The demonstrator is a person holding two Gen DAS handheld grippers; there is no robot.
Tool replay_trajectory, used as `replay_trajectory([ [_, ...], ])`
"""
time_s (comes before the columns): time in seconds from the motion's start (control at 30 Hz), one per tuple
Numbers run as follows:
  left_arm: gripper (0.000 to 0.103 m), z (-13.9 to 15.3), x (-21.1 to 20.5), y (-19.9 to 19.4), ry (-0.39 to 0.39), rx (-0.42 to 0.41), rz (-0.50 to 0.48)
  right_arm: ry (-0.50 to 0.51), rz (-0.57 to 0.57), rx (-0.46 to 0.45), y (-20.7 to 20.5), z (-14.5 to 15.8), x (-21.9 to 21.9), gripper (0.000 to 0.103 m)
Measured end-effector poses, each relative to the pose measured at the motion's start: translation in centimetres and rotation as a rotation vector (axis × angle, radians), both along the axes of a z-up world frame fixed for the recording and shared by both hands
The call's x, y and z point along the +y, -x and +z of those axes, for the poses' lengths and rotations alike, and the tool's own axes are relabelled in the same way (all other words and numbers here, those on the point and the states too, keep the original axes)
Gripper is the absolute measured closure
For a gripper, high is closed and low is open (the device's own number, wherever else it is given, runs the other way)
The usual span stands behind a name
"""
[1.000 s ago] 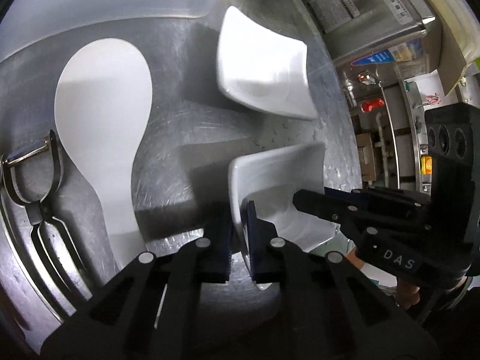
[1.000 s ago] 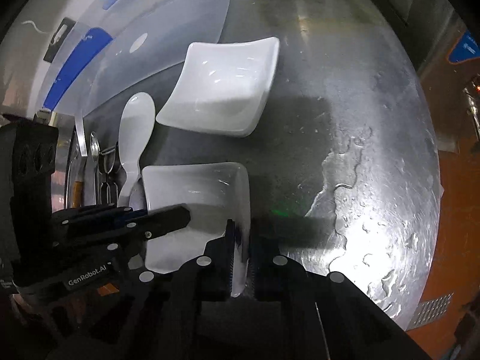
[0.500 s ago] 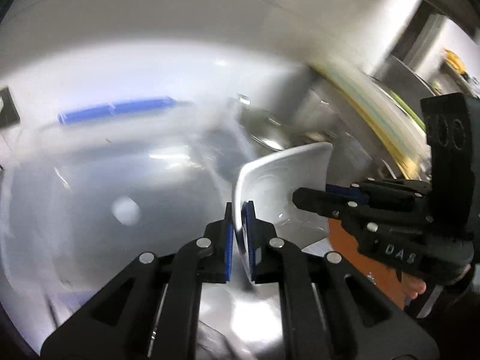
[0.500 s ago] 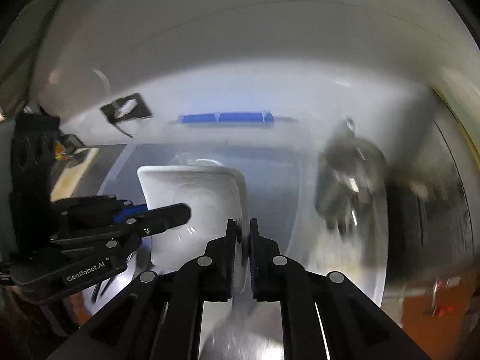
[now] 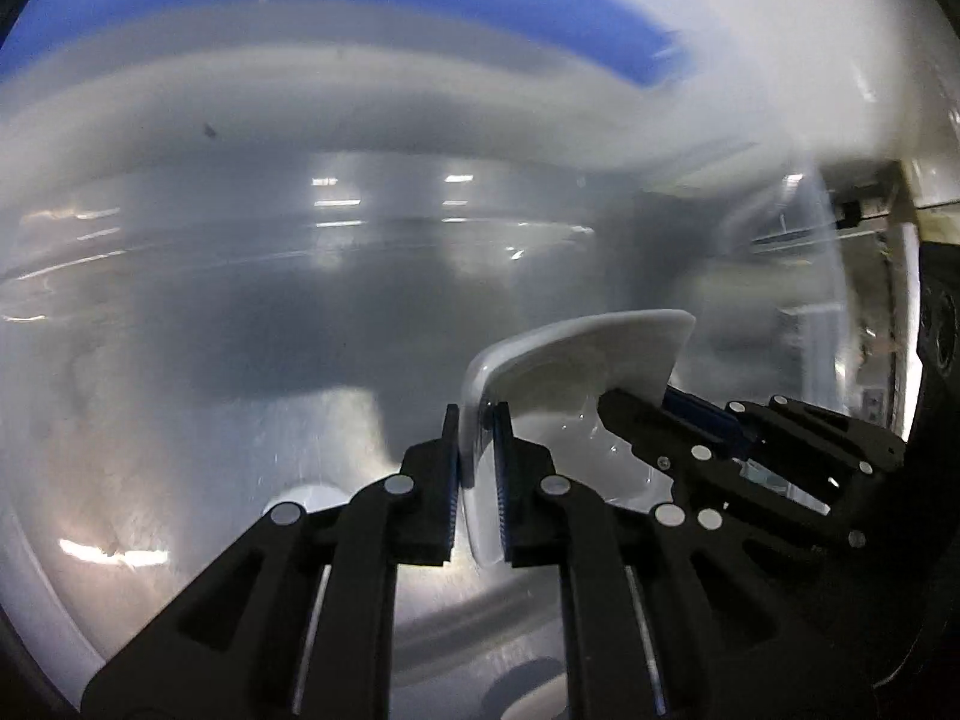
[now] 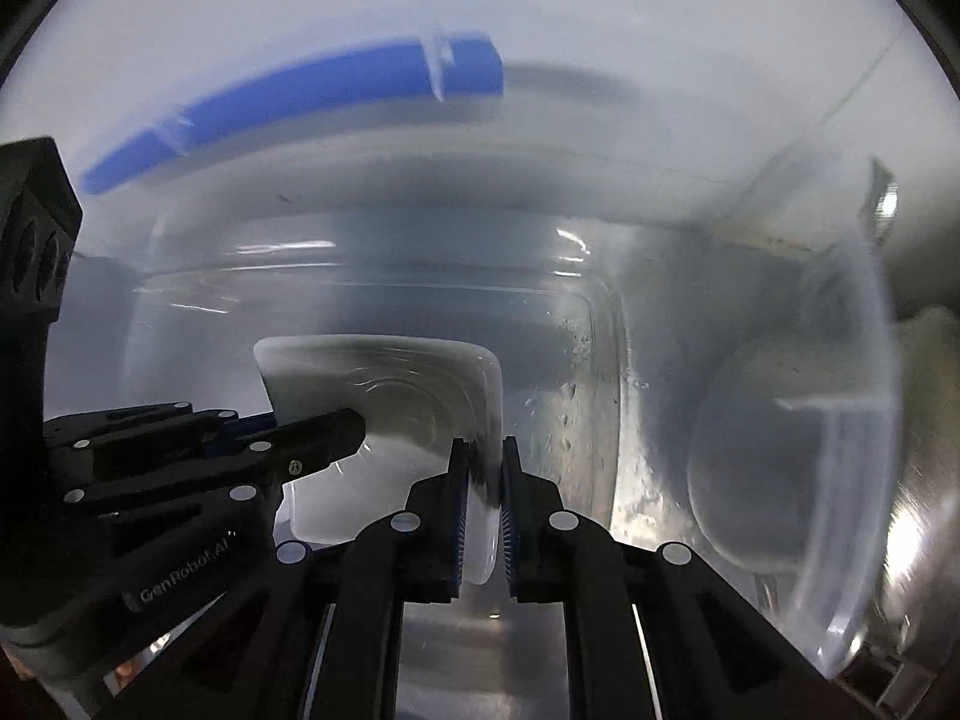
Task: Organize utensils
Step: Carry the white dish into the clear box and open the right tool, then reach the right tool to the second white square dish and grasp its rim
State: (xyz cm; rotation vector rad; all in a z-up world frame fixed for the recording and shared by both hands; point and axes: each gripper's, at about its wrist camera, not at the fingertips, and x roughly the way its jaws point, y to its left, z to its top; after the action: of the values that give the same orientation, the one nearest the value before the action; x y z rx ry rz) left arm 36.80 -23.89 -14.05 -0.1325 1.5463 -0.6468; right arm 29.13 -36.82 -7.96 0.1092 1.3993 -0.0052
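A white square dish (image 5: 576,360) hangs in the air between both grippers, above the inside of a clear plastic bin (image 5: 360,210). My left gripper (image 5: 478,420) is shut on the dish's left rim. The right gripper (image 5: 636,405) reaches in from the right and pinches the opposite rim. In the right wrist view my right gripper (image 6: 485,450) is shut on the dish (image 6: 384,372) at its right edge, and the left gripper (image 6: 312,426) grips it from the left. The bin (image 6: 600,330) lies below and behind the dish. Motion blur softens everything.
A blue handle (image 6: 300,90) runs along the bin's far rim, also seen as the blue handle (image 5: 420,0) in the left wrist view. To the bin's right a rounded translucent shape (image 6: 780,450) shows through its wall, beside a metal surface (image 6: 918,510).
Both grippers have carried the dish from the metal counter, away from the other dish and the spoon, to over the clear bin. The blue handle now looms closer.
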Motion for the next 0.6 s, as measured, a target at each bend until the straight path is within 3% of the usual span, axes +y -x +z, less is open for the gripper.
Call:
replay_trajectory([
  [0.2,0.096,-2.3,0.2,-0.4,-0.009,0.046,-0.004,0.047,-0.018,0.046,-1.1,-2.6,-0.2,0.087],
  [0.33,0.095,-1.4,-0.4,-0.1,-0.04,-0.011,-0.006,0.027,-0.028,0.043,-0.9,-2.2,-0.4,0.087],
  [0.4,0.095,-0.1,-0.3,0.2,-0.077,-0.074,-0.01,0.052,-0.012,0.003,-0.3,-0.4,-0.1,0.087],
  [0.5,0.095,5.9,1.0,2.5,-0.082,-0.303,0.001,0.096,0.088,-0.18,3.6,6.4,0.1,0.083],
  [0.57,0.095,10.3,1.2,5.1,-0.072,-0.459,-0.011,0.066,0.126,-0.293,7.5,10.7,-0.6,0.064],
  [0.6,0.089,12.5,1.6,6.9,-0.056,-0.534,-0.02,0.053,0.138,-0.336,9.3,12.2,-1.0,0.049],
])
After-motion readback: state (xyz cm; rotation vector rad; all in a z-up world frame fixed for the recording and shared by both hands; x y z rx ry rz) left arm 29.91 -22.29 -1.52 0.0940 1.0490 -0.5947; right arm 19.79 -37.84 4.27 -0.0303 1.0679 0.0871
